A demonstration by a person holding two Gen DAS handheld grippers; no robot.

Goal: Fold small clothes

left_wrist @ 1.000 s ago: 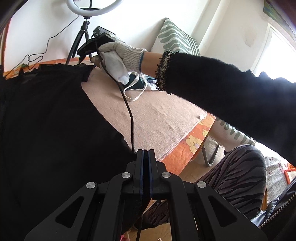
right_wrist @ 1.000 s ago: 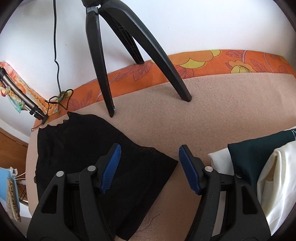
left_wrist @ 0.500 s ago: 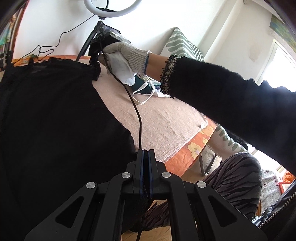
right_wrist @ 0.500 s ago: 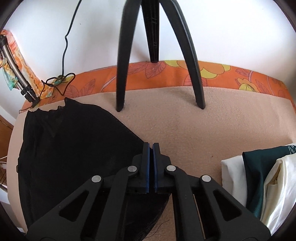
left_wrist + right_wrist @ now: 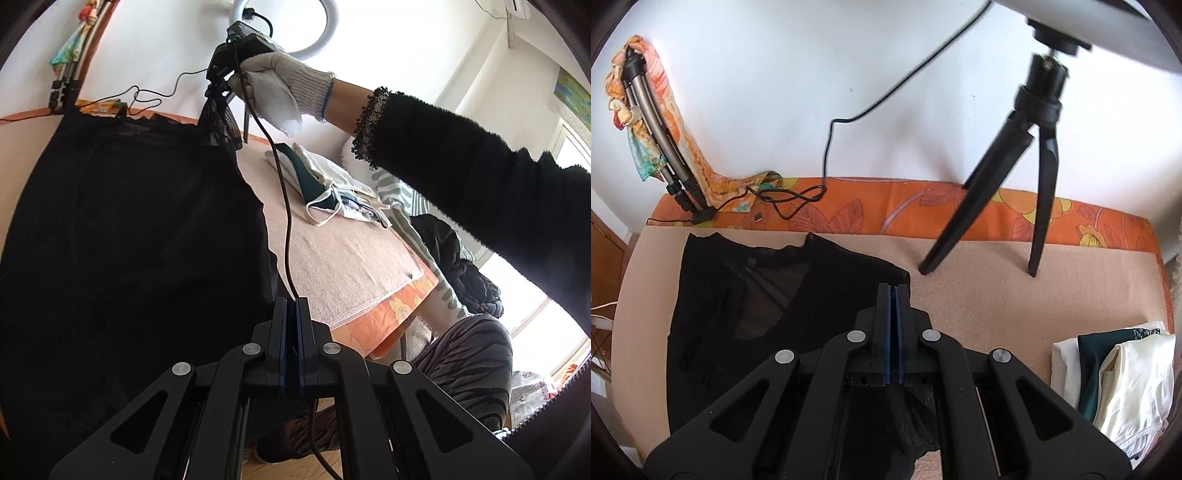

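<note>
Right gripper [image 5: 894, 328], open a second ago, now clenched on black top [image 5: 757, 314]; left gripper [image 5: 291, 347] jaws clenched on hem. Top lifting off blanket [image 5: 1015, 295] left side; fold starting.

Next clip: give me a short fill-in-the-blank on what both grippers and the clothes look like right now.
1. The right gripper is ____ on the sheer black garment.
2. The left gripper has its fingers ____.
3. The pile of folded white and dark green clothes lies to the ____ of the black garment in the right wrist view.

Missing words: shut; closed; right
</note>
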